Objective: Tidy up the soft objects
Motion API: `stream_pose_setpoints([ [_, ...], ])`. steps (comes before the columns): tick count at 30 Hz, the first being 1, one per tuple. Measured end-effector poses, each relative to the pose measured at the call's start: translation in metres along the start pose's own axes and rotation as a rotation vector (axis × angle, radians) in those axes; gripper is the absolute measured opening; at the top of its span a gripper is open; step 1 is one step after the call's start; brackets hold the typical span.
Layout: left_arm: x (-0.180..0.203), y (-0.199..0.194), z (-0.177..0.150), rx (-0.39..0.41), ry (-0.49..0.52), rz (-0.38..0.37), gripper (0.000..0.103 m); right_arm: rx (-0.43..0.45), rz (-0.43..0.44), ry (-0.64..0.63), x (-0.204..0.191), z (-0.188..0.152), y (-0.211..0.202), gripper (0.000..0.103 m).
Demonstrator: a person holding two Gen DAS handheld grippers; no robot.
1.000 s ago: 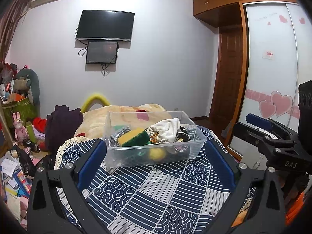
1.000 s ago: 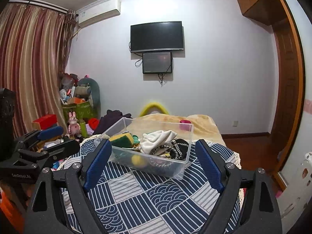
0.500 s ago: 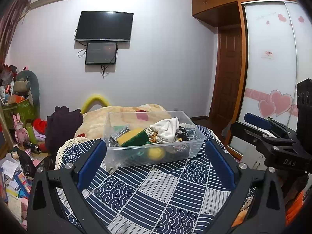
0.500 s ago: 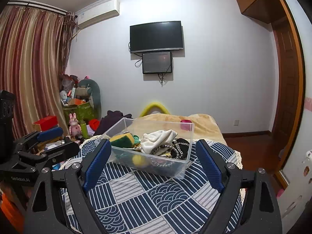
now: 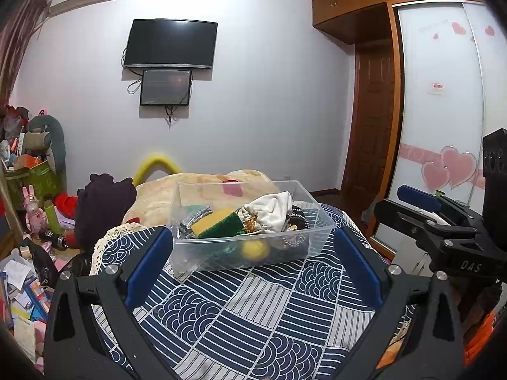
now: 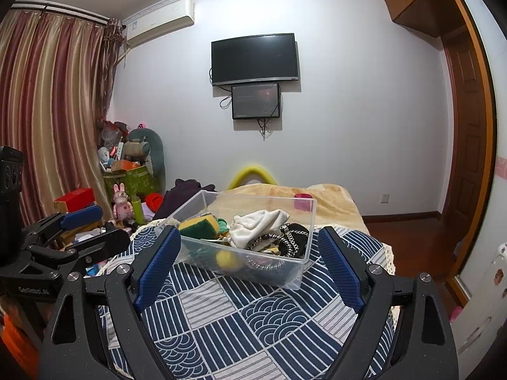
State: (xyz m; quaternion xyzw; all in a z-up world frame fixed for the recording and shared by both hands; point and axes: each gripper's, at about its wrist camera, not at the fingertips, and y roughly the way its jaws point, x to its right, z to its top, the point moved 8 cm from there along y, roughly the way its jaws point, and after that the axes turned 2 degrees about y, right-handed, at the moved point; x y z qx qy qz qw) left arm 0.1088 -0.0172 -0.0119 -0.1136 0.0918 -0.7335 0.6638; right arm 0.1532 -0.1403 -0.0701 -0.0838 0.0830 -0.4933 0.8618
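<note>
A clear plastic bin point(image 5: 317, 231) point(image 6: 304, 272) stands on the blue-and-white patterned cloth point(image 5: 240, 310) point(image 6: 240, 323). It holds a yellow-green sponge point(image 5: 217, 223) point(image 6: 198, 224), a white cloth point(image 5: 272, 210) point(image 6: 256, 223), a yellow ball point(image 5: 253, 248) point(image 6: 224, 258), a silver scourer point(image 5: 193, 217) and black beaded items point(image 6: 286, 237). My left gripper point(image 5: 250, 262) is open and empty, short of the bin. My right gripper point(image 6: 248, 262) is open and empty, also short of the bin. Each gripper shows at the side of the other's view: the right one point(image 5: 443, 221), the left one point(image 6: 69, 237).
A beige blanket point(image 5: 202, 186) point(image 6: 329, 196) lies behind the bin. A dark purple garment point(image 5: 101, 202) and cluttered toys and boxes point(image 5: 31, 190) point(image 6: 126, 183) sit at the left. A wardrobe point(image 5: 443, 110) and door stand at the right.
Both views have shifted only slightly; the bin and its contents stay put and both grippers stay open.
</note>
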Motion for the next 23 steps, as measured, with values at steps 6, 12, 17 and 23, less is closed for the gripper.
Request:
stream_pose_setpoints([
  [6,0.0033,-0.0001,-0.0008,0.002,0.010,-0.001,0.103,-0.001,-0.001,-0.001,0.0004,-0.0004,0.0006,0.087],
  [12,0.0049,0.0006,-0.0016,-0.003,0.013,-0.004,0.103,-0.008,0.000,0.001,-0.0001,-0.0005,0.0013,0.087],
  [17,0.0045,0.0009,-0.0018,-0.006,0.014,-0.002,0.103,-0.015,-0.001,0.002,-0.0004,-0.0005,0.0027,0.087],
  [23,0.0009,0.0017,-0.0025,-0.016,-0.007,-0.008,0.103,-0.021,-0.001,0.003,0.0011,-0.0012,0.0042,0.088],
])
